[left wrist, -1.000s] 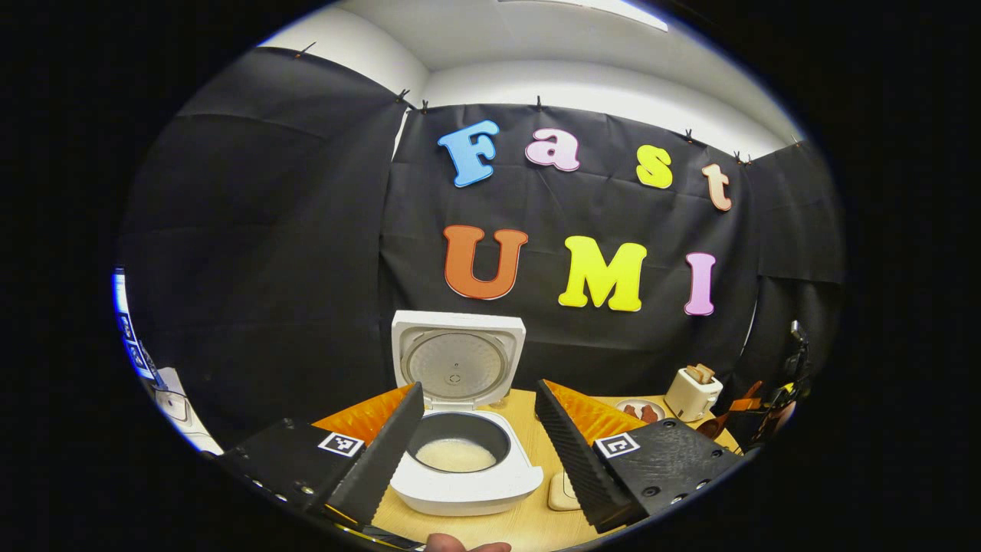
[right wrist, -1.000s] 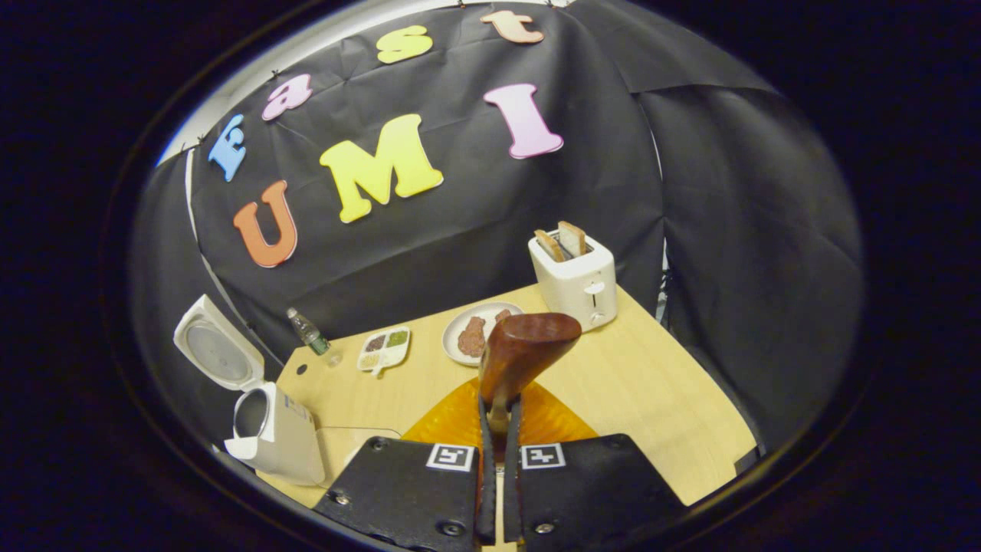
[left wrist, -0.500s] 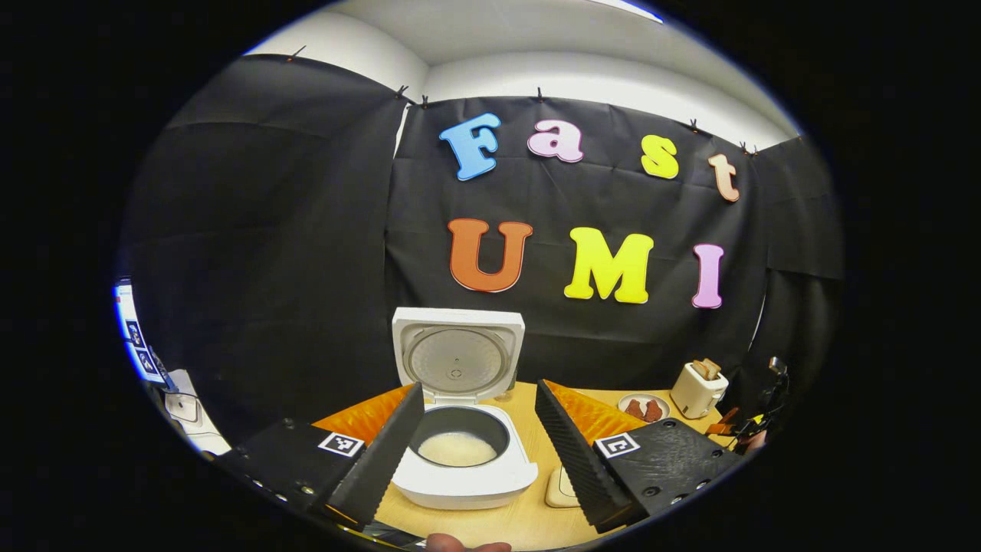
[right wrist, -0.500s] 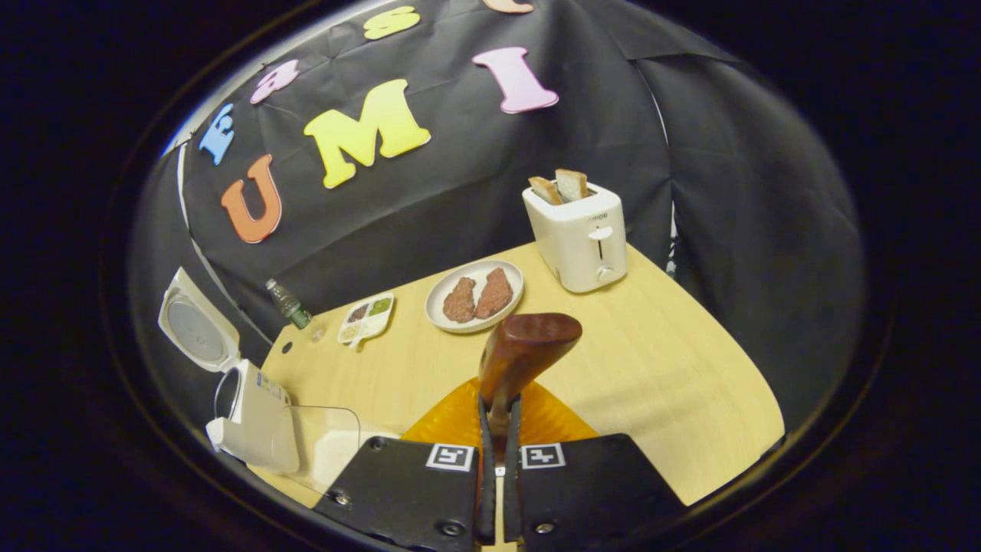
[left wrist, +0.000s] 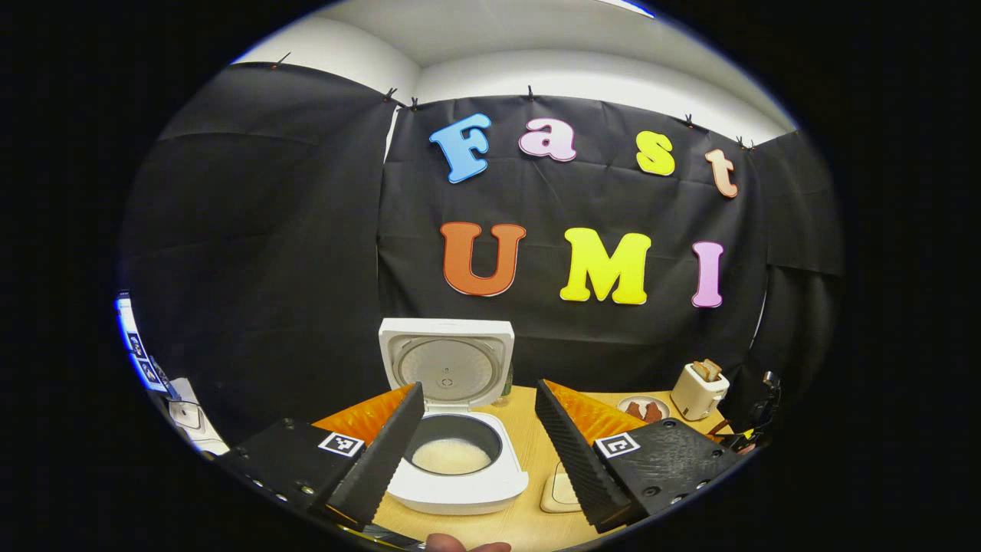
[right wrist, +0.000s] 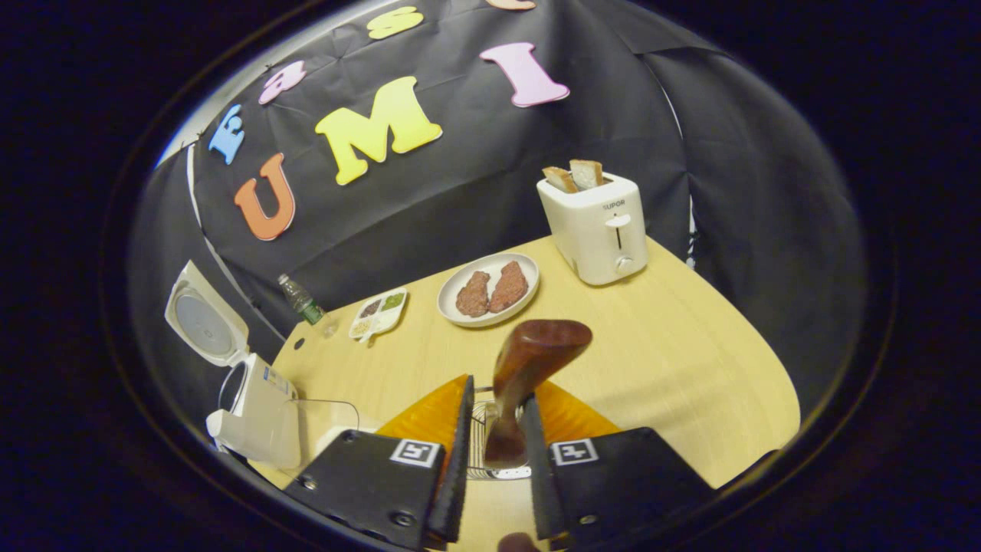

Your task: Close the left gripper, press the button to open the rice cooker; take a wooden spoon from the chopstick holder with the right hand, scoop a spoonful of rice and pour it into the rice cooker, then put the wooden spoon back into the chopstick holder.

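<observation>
Wooden spoon (right wrist: 529, 360) is standing handle-down in the wire holder (right wrist: 483, 441), apparently being returned | right tongs (right wrist: 494, 491) are parting narrowly around it, seemingly no longer pinching | left tongs (left wrist: 479, 452) are waiting wide before the open rice cooker (left wrist: 452, 460) on the counter (right wrist: 674, 368).

Right gripper view: toaster (right wrist: 594, 230) at 1 o'clock, short brand word on front, above lever. Rice cooker (right wrist: 264, 414) at 8 o'clock, sticker on side, print too small to read. Square black-and-white marker tags (right wrist: 415, 452) on right gripper (right wrist: 497, 399) body, 6 o'clock: pattern, no letters. Left gripper view: same tags on left gripper (left wrist: 479, 391), 6 o'clock. Screen (left wrist: 130, 337) at 9 o'clock edge, nothing legible.
</observation>
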Demonstrator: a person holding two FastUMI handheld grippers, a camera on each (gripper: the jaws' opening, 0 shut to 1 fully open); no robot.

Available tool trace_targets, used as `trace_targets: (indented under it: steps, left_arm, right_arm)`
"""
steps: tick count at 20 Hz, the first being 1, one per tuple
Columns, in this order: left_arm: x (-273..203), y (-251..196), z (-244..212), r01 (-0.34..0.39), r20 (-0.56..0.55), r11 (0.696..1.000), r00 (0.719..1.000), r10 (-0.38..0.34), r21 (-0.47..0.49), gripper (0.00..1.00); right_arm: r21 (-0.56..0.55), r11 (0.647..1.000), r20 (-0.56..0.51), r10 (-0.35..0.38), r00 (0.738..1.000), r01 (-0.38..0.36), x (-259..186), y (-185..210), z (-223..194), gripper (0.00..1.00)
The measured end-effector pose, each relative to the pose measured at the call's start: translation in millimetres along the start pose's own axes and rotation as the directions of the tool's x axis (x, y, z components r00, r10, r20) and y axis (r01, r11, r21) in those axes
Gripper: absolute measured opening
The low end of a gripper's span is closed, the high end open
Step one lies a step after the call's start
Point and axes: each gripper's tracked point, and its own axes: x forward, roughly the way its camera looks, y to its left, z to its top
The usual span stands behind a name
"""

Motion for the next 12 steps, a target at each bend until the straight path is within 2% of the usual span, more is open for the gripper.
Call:
trace_targets:
  steps: [1, 3, 4, 6, 7, 8, 10, 12]
  left_arm:
    - [4, 1, 4, -0.003, 0.007, 1.0, 1.0, 0.003, 0.002, 0.94]
    - [14, 3, 19, -0.01, 0.033, 1.0, 0.999, 0.01, 0.005, 0.94]
    - [23, 10, 24, -0.032, 0.037, 0.999, 0.999, 0.032, 0.008, 0.94]
    - [42, 19, 34, -0.06, 0.026, 0.998, 0.998, 0.06, -0.009, 0.94]
    - [51, 21, 41, -0.064, 0.026, 0.998, 0.998, 0.065, -0.02, 0.94]
    - [61, 22, 47, -0.07, 0.03, 0.997, 0.997, 0.071, -0.025, 0.94]
    - [82, 23, 61, -0.063, 0.034, 0.998, 0.997, 0.063, -0.027, 0.94]
    - [105, 23, 74, -0.053, 0.042, 0.998, 0.998, 0.054, -0.024, 0.94]
  right_arm:
    - [-0.02, 1.0, 0.01, -0.011, 1.0, 0.012, -6, -3, 5, 0.49]
    - [-0.051, 0.998, 0.039, -0.035, 0.999, 0.037, -16, -10, 21, 0.63]
    - [-0.059, 0.997, 0.053, -0.051, 0.997, 0.054, -26, -15, 30, 0.75]
    - [-0.068, 0.995, 0.119, -0.06, 0.991, 0.069, -49, -20, 54, 0.8]
    - [-0.079, 0.994, 0.151, -0.065, 0.986, 0.078, -60, -23, 66, 0.76]
    - [-0.093, 0.992, 0.175, -0.068, 0.982, 0.085, -70, -23, 76, 0.8]
    - [-0.13, 0.986, 0.238, -0.072, 0.969, 0.106, -94, -23, 98, 0.76]
    - [-0.173, 0.983, 0.293, -0.006, 0.956, 0.06, -117, -4, 116, 0.8]
